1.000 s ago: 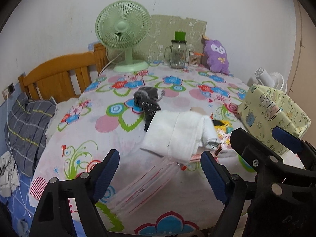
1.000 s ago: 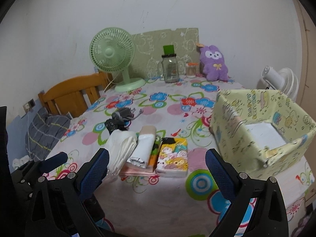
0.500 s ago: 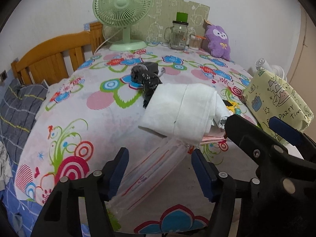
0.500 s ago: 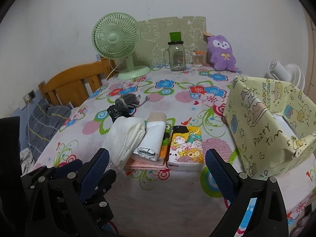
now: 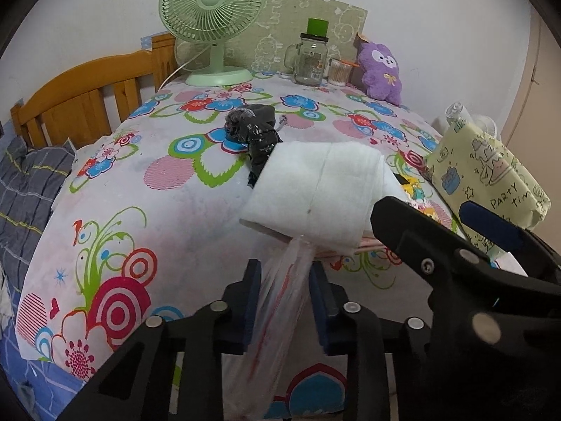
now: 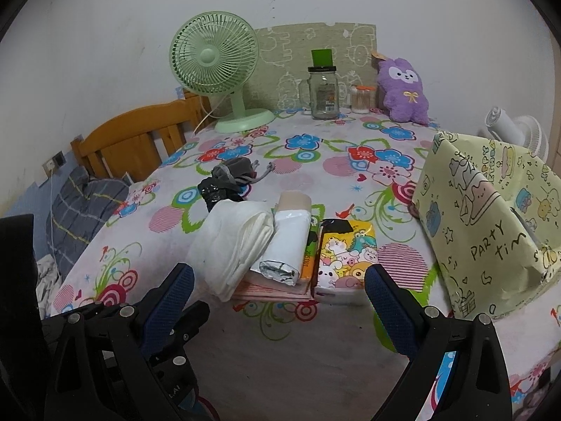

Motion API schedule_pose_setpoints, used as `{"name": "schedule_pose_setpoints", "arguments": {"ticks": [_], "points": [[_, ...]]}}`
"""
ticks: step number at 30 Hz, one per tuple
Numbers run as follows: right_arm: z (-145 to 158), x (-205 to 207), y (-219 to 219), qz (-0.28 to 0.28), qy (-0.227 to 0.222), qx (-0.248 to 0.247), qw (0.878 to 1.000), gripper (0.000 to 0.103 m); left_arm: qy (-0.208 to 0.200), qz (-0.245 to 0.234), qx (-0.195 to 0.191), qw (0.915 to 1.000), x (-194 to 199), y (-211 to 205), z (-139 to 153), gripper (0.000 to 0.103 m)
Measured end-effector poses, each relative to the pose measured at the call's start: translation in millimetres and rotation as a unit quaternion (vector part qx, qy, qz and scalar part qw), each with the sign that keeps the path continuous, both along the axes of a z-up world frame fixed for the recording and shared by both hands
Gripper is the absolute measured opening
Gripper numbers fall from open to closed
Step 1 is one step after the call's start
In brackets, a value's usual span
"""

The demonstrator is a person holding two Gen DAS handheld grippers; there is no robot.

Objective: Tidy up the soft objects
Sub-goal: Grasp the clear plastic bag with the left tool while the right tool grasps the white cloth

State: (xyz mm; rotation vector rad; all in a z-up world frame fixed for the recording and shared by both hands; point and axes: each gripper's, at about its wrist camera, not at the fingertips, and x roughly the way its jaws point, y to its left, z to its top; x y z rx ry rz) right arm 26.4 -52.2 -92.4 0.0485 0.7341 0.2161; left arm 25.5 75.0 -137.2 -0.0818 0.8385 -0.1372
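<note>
My left gripper [image 5: 285, 301] is shut on a clear plastic bag [image 5: 277, 315] with red lines that trails out from under a folded white cloth [image 5: 315, 189] at the table's front edge. In the right wrist view the white cloth [image 6: 235, 242] lies beside a white roll [image 6: 285, 245] on a pink folded stack [image 6: 270, 289], next to a yellow cartoon tissue pack [image 6: 347, 249]. A dark crumpled cloth [image 6: 228, 180] lies behind them. My right gripper [image 6: 278, 305] is open and empty, just in front of the pile. A yellow-green "Party Time" fabric box [image 6: 487, 224] stands on the right.
A green desk fan [image 6: 219, 70], a glass jar with a green lid [image 6: 324, 93], a cotton swab jar [image 6: 361, 100] and a purple plush [image 6: 403, 87] stand at the back. A wooden bed frame [image 6: 133, 147] and grey plaid bedding [image 6: 77, 203] lie left of the table. A white fan [image 6: 515, 133] is behind the box.
My left gripper has moved forward and down and closed on the clear plastic bag. My right gripper has stayed open and moved lower and closer to the pile.
</note>
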Motion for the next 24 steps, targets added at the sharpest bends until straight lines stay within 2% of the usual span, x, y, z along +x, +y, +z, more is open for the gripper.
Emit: {"name": "schedule_pose_setpoints", "arguments": {"ticks": [2, 12, 20, 24], "points": [[1.0, 2.0, 0.8, 0.0, -0.001, 0.0, 1.0, 0.099, -0.001, 0.004, -0.003, 1.0, 0.4, 3.3, 3.1, 0.022], [11.1, 17.7, 12.4, 0.007, -0.008, 0.0, 1.0, 0.095, -0.017, 0.017, -0.001, 0.9997, 17.5, 15.4, 20.2, 0.022], [10.2, 38.6, 19.5, 0.008, 0.001, -0.009, 1.0, 0.089, -0.011, 0.009, 0.012, 0.9998, 39.9, 14.3, 18.4, 0.022], [6.5, 47.8, 22.2, 0.012, 0.011, -0.007, 1.0, 0.081, -0.006, 0.007, 0.012, 0.9999, 47.9, 13.8, 14.7, 0.022]]}}
